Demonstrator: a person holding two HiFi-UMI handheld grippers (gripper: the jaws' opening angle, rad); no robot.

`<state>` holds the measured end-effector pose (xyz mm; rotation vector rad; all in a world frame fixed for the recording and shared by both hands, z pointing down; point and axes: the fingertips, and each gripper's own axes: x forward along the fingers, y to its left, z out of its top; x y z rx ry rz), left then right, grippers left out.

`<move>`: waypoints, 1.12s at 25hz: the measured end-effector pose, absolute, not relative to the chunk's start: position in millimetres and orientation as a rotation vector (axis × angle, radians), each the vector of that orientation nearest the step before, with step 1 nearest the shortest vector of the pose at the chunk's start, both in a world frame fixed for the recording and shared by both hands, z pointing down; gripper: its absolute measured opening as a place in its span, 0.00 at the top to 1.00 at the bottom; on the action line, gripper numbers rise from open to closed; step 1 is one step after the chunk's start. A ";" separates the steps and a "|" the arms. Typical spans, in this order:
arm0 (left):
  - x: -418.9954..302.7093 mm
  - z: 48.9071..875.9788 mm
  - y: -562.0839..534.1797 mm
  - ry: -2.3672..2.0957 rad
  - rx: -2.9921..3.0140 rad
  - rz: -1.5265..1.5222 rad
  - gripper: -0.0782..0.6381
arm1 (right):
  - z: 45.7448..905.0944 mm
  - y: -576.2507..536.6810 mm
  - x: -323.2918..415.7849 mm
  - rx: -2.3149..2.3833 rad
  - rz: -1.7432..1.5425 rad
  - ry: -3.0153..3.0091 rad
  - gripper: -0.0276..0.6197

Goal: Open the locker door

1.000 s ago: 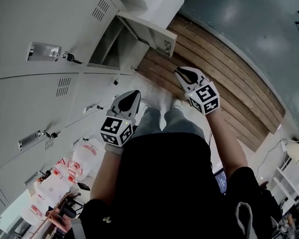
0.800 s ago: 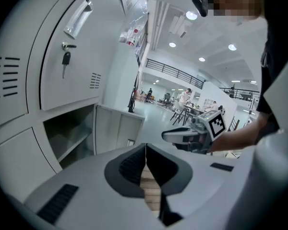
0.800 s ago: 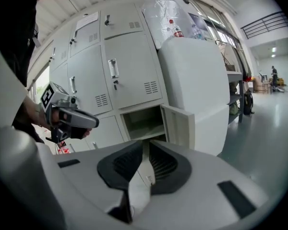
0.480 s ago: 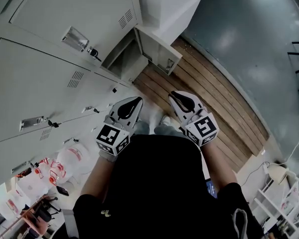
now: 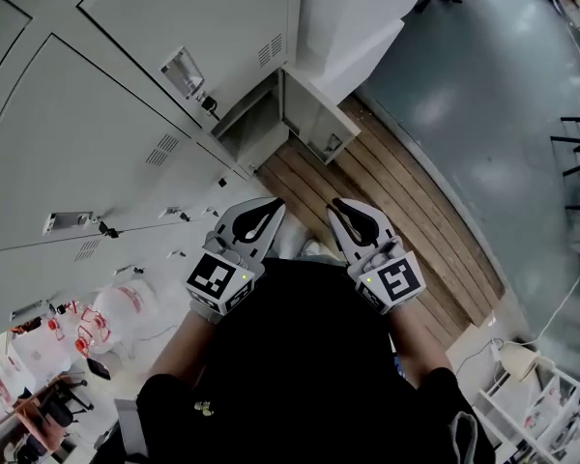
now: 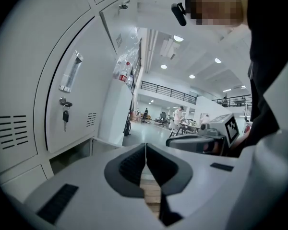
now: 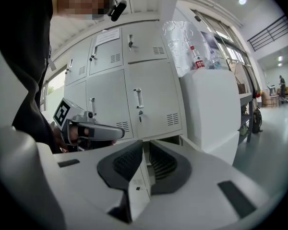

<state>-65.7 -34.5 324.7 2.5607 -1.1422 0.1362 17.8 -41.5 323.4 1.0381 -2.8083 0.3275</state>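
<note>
Down at the foot of the bank of pale grey sheet-metal lockers, one flat rectangular grey metal door of the bottom row stands swung out over the floor. It leaves a dark, boxy compartment open beside it. The other locker fronts are smooth painted panels. Each has a block of narrow louvred slots, a shiny chromed pull handle and a small dark key hanging from its lock.

A strip of brown wooden planks runs along the base of the lockers, and past its outer edge lies a glossy grey-green floor. A tall, plain white cabinet stands just beside the open door at the end of the bank. On top of it are clear plastic bottles bundled in crinkled film.

The person holds both tools close to the dark-clothed body, well apart from the door, with the plank strip between. The left tongs are pressed together with nothing in them, their ribbed black pads meeting. The right tongs are likewise closed and empty.
</note>
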 end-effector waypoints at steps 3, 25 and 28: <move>-65.4 322.4 -32.1 -1.129 2.568 0.111 0.86 | 317.8 -34.4 9.4 1.039 0.319 -2.833 0.86; -83.2 317.2 -29.2 -1.178 2.554 0.036 0.86 | 312.8 -30.1 16.9 1.197 0.307 -2.789 0.86; -84.2 317.4 -29.9 -1.181 2.555 0.036 0.86 | 313.4 -31.1 16.4 1.200 0.312 -2.788 0.86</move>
